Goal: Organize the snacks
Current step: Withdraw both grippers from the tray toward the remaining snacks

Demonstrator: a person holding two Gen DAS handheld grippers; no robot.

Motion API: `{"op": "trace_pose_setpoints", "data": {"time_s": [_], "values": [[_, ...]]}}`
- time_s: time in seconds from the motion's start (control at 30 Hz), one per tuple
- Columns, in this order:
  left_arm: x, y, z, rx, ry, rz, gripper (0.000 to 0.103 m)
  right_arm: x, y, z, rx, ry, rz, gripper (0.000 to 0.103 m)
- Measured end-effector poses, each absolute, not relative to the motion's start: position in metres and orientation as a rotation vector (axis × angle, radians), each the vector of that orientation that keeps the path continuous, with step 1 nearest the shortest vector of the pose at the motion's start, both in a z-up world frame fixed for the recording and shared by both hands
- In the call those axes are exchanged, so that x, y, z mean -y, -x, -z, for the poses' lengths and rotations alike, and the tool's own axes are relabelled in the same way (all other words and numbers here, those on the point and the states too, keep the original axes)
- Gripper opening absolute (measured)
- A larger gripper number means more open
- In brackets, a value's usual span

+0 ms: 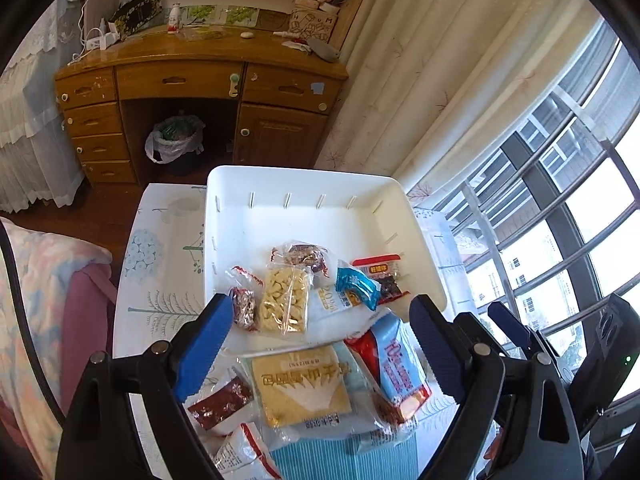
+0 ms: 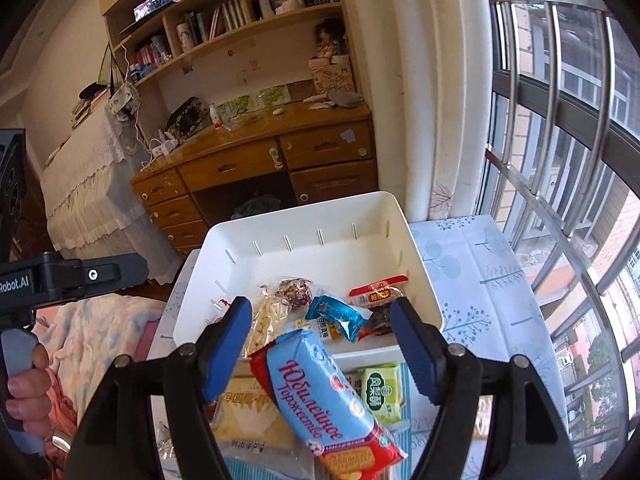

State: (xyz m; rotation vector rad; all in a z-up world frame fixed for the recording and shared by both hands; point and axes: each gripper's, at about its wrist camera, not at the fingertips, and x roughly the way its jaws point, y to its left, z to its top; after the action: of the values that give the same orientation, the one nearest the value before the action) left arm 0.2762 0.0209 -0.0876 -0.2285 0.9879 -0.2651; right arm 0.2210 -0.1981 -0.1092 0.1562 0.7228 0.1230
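Note:
A white bin (image 1: 304,188) (image 2: 304,216) stands on the small table and holds several snacks: a clear pack of pale puffs (image 1: 285,304), a blue wrapper (image 1: 356,286) (image 2: 334,316), a red-topped dark pack (image 1: 380,276) (image 2: 378,294). In front of the bin lie a blue and red biscuit pack (image 1: 400,368) (image 2: 328,396), a yellow cracker pack (image 1: 300,384) (image 2: 250,416) and a green pack (image 2: 382,392). My left gripper (image 1: 320,340) is open and empty above the pile. My right gripper (image 2: 320,344) is open over the biscuit pack, with no pad touching it.
The table has a tree-print cloth (image 2: 472,280). A wooden desk (image 1: 200,80) with a bin bag (image 1: 176,140) under it stands behind. A curtain (image 1: 440,80) and barred window (image 2: 560,160) are at the right, a bed (image 1: 40,300) at the left.

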Motion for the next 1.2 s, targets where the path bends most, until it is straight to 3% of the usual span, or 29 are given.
{"op": "trace_pose_setpoints", "data": {"time_s": [0.67,1.2], "values": [[-0.041,-0.156,0.084,-1.015,0.255,0.15,0.089,0.199,-0.136,0.098,-0.725,-0.162,-0.23,0.073],[-0.041,-0.045,0.102,-1.051,0.257,0.014,0.089,0.21,-0.067,0.124,-0.783,-0.169,-0.347,0.073]]}}
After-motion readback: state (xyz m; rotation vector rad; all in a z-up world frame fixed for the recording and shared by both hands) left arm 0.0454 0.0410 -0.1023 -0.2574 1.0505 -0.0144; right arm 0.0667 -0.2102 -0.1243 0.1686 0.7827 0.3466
